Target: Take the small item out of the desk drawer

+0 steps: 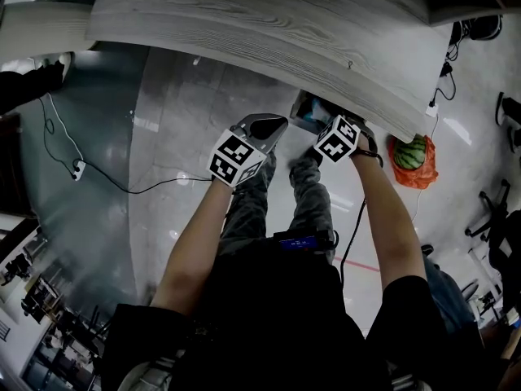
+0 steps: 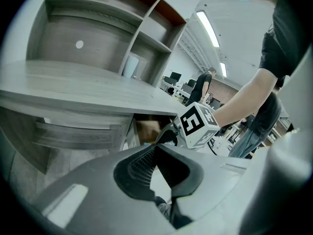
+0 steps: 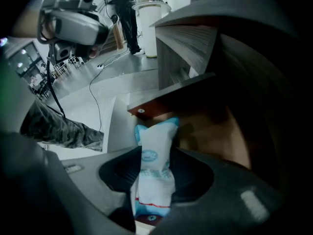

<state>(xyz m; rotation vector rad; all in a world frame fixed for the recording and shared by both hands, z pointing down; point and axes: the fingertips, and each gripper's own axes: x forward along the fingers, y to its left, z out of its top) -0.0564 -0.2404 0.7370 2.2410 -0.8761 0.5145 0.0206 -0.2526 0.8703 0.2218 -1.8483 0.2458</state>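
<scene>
A small white and blue packet [image 3: 156, 136] stands between the pads of my right gripper [image 3: 156, 168], which pinch its middle. Behind it is the brown inside of the open desk drawer [image 3: 210, 131]. In the head view the right gripper [image 1: 319, 130] points steeply down into that drawer [image 1: 303, 108] under the grey wooden desk [image 1: 269, 23]. My left gripper [image 1: 273, 125] hangs just left of it, its fingertips meeting with nothing between them. The left gripper view shows those jaws [image 2: 156, 148] shut, and beyond them the right gripper's marker cube [image 2: 198, 124] at the drawer opening [image 2: 146, 129].
The desk edge [image 1: 383, 96] overhangs the drawer. An orange bag with a green striped ball [image 1: 413, 157] lies on the floor to the right. A cable [image 1: 122, 187] crosses the grey floor at left. The person's legs [image 1: 277, 194] are below the grippers. A fixed cabinet front [image 2: 73, 133] sits left of the drawer.
</scene>
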